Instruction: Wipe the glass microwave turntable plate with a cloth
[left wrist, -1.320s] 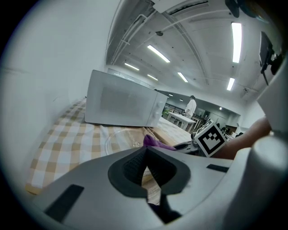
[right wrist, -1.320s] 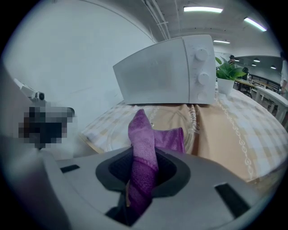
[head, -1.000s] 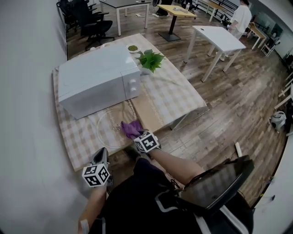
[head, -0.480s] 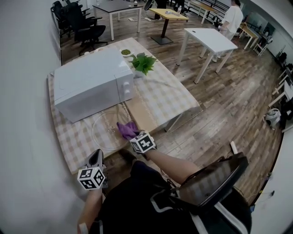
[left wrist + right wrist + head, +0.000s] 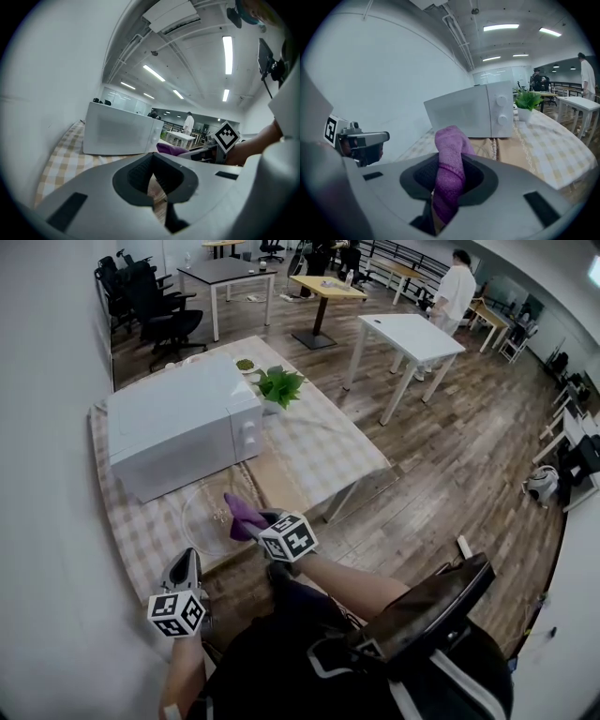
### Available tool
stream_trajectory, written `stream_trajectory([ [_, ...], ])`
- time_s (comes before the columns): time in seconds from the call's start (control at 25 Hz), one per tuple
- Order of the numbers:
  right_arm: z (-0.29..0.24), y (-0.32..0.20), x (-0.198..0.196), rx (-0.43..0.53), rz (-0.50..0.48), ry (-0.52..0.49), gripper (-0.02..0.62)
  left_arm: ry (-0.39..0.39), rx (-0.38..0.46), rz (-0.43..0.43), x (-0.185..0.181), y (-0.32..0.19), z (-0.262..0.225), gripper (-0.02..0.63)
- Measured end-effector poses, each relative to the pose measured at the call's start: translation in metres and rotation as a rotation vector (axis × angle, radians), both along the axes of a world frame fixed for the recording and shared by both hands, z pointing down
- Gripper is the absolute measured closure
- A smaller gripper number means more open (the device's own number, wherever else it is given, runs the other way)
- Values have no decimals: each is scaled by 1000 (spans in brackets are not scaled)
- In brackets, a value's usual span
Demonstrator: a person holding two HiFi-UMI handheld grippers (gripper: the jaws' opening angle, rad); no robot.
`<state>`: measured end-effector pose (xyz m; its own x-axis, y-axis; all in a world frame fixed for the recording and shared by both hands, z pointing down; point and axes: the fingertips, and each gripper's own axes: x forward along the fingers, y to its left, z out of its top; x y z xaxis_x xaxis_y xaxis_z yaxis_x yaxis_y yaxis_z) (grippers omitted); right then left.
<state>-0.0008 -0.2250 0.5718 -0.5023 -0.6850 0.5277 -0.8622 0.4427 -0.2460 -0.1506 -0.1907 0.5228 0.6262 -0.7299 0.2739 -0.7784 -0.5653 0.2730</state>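
The clear glass turntable plate (image 5: pixel 199 521) lies on the checked tablecloth in front of the white microwave (image 5: pixel 178 423). My right gripper (image 5: pixel 259 519) is shut on a purple cloth (image 5: pixel 240 510), which hangs bunched over the plate's right side. From the right gripper view the cloth (image 5: pixel 451 157) sticks up out of the closed jaws of the right gripper (image 5: pixel 446 190). My left gripper (image 5: pixel 185 564) hovers off the table's near edge, left of the plate and clear of it. Its jaws are together with nothing between them in the left gripper view (image 5: pixel 156 180).
A potted plant (image 5: pixel 278 385) and a small bowl (image 5: pixel 245 364) stand behind the microwave's right end. A brown runner (image 5: pixel 281 474) crosses the table. Beyond are a white table (image 5: pixel 408 334), other desks, chairs and a person (image 5: pixel 457 287).
The head view has shifted. The right gripper still holds the purple cloth over the plate's right part, a little nearer me. The left gripper stays low beside the table edge.
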Motion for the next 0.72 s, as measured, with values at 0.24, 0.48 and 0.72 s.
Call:
stream_trajectory([
  [0.24, -56, 6, -7, 105, -65, -24, 497, 40, 24, 12, 7, -3, -15, 598],
  [0.48, -92, 16, 7, 156, -102, -54, 499, 61, 81, 29, 26, 0, -38, 598],
  [0.72, -135, 23, 38, 256, -123, -67, 500, 84, 102, -17, 46, 0, -63, 598],
])
